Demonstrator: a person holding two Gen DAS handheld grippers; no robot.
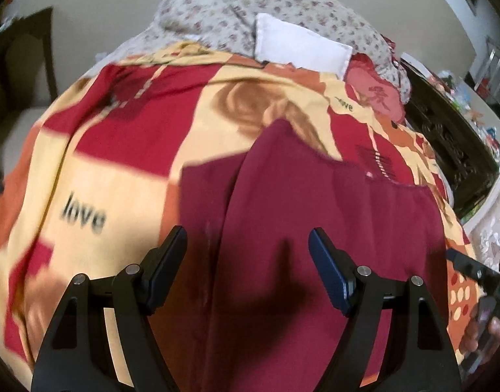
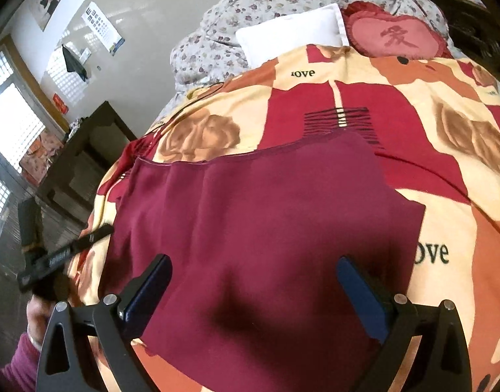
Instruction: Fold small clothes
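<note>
Two claws, both hovering over one maroon garment (image 1: pixel 315 212) spread flat on a bed under a red, cream and orange "love" bedspread (image 1: pixel 119 150).

Left claw (image 1: pixel 248 268): fingers apart, nothing between them. The garment lies directly below and ahead of it. A lengthwise fold ridge runs away from the gap between the fingers. The claw's shadow falls on the cloth just below the tips.

Right claw (image 2: pixel 253 290): fingers spread wide, nothing gripped. The garment fills the space between and beyond the fingers, its hemmed far edge well ahead.

Beyond both claws, at the head of the bed: a white pillow (image 2: pixel 292 32), a heart-shaped red cushion (image 2: pixel 390 37) and a floral quilt (image 2: pixel 250 9).

Left view only: carved dark furniture (image 1: pixel 445 140) far right of the claw; the other claw's tip and a hand at the right edge.

Right view only: bright windows (image 2: pixel 11 121) and a dark chair (image 2: pixel 86 150) to the claw's left, wall posters, the left claw's finger (image 2: pixel 70 248) at the garment's left edge, and a sleeve (image 2: pixel 21 362) low left.
</note>
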